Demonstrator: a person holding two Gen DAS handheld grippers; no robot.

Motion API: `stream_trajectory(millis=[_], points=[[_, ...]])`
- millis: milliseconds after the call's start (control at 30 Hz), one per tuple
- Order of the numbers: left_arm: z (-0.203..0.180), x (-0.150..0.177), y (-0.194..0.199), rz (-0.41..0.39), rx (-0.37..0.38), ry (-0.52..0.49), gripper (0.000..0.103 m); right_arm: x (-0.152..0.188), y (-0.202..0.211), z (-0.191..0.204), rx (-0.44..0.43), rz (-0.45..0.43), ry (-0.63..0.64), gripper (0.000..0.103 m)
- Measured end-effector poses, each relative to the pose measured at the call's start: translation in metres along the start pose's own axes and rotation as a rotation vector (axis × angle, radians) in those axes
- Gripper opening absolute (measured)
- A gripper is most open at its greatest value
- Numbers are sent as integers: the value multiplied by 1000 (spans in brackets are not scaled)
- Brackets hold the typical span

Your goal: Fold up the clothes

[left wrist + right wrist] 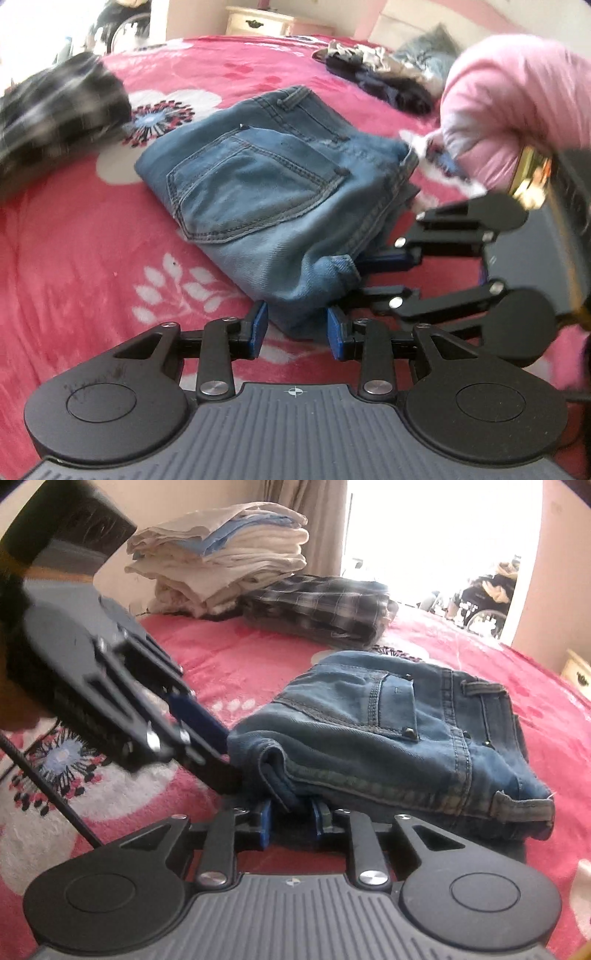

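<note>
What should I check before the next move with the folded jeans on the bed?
1. Jeans folded into a compact bundle: ok.
2. Left gripper at the near corner of the bundle, denim between its pads: ok; firm grip: cannot tell.
3. Right gripper on the folded edge, denim between its pads: ok; firm grip: cannot tell.
4. The two grippers stand very close together; risk of bumping: not ok.
5. Checked shirt lies apart from the jeans: ok.
</note>
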State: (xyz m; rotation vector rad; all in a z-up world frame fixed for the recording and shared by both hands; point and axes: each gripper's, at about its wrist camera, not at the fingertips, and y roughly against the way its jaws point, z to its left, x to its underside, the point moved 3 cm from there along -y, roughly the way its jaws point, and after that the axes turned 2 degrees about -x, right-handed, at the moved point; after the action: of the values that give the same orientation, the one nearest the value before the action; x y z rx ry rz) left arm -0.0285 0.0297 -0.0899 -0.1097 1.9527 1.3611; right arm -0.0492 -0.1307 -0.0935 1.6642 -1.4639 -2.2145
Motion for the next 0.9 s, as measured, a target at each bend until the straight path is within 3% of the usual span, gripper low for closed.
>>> stream_trajectory(millis=[67,200,367,433,600,667,800,900], points=[[-4,2,-5,1,-25,-17,34,0,5,-14,-44,-2,-104,30],[-10,3,-10,-20,-71,-11,34,7,15,-46,-160,-1,-378,33],[-13,5,-10,-44,-102,14,34,28,18,-99,-382,-50,-957,43],[-16,5,-9,-52,-116,10,34,33,9,-105,-423,-17,-1074,43],[-21,6,-6,-67,-146,3,34,42,-17,-107,-496,13,-1300,43],[-22,6,-4,-69,-148,13,34,46,-25,-106,-502,20,-1358,36],[-23,5,-5,-75,-156,28,34,40,-24,-102,-475,-10,-1333,17],[-26,4,-6,-98,-174,35,35,35,-18,-102,-480,-39,-1330,14]])
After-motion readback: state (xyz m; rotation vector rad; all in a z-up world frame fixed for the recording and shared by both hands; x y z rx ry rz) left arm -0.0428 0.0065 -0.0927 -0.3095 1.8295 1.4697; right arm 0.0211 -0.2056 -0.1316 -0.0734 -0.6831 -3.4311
